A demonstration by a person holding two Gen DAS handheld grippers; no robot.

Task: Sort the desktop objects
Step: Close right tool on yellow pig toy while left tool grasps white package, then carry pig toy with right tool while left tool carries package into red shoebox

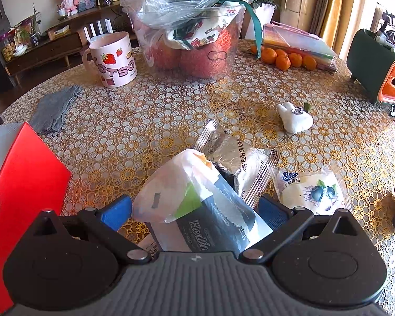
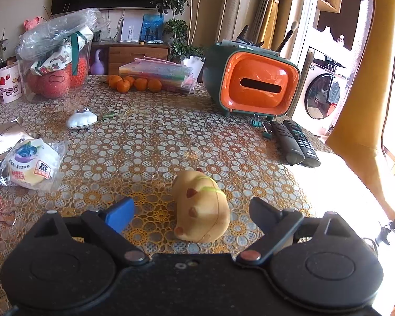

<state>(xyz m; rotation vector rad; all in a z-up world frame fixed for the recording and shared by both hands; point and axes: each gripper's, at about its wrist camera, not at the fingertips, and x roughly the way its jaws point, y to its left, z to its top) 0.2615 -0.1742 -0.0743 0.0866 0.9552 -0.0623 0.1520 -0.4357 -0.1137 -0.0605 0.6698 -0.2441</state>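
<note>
Left gripper (image 1: 194, 210) fingers are spread around a tissue pack (image 1: 197, 210) on the tabletop (image 1: 144, 121); no grip is made yet. The pack is judged soft, light, slippery in film; best taken across its middle. Right gripper (image 2: 191, 210) fingers are wide apart around a plush toy (image 2: 201, 208), squashy and light, best pinched at its body. Farther off, snack packets (image 1: 250, 163) and a mug (image 1: 113, 58) are seen.

The left hand-held gripper (image 1: 194, 206) is matte black, with a grey ribbed body, two round domed side housings, silver pivot screws on angled link arms, and blue fingertip pads (image 1: 117, 210). The right hand-held gripper (image 2: 191, 210) looks alike, though its body is plain black.
</note>
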